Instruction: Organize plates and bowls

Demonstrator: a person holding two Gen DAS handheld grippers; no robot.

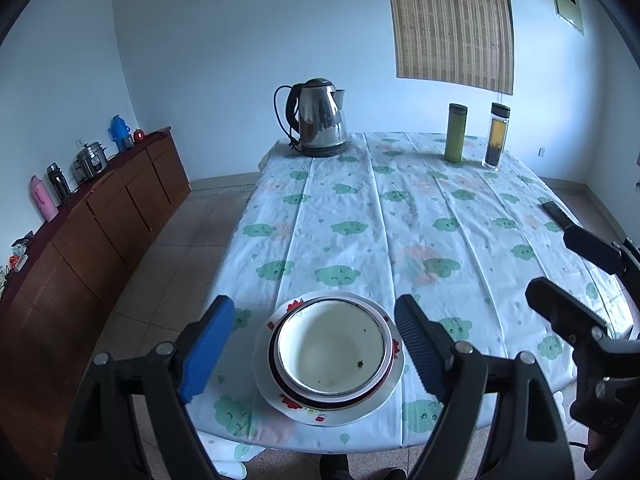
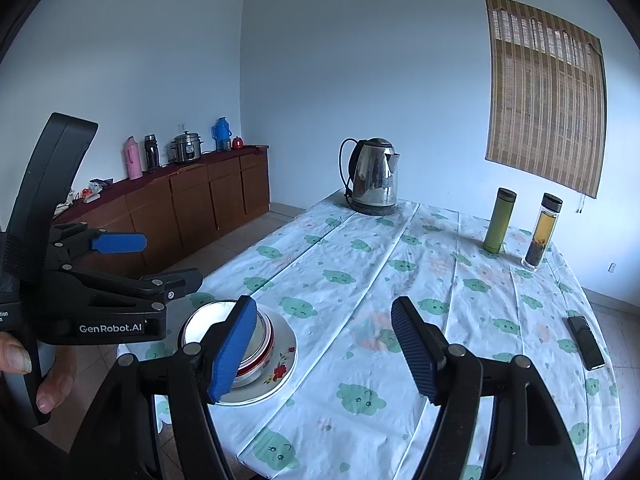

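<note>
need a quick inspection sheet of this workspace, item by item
surface: table under a white cloth with green cloud print, creased lengthwise.
job's things: white bowl nested in a red-rimmed bowl, both on a flowered plate at the near edge.
clutter: steel kettle, green flask, glass tea bottle at the far end; black remote at the right edge.
grippers: left gripper jaws open, either side of the stack, not touching; right gripper jaws open, empty.
cables: black kettle cord looped behind the kettle.
surroundings: wooden sideboard with flasks and a cooker; bamboo blind.
</note>
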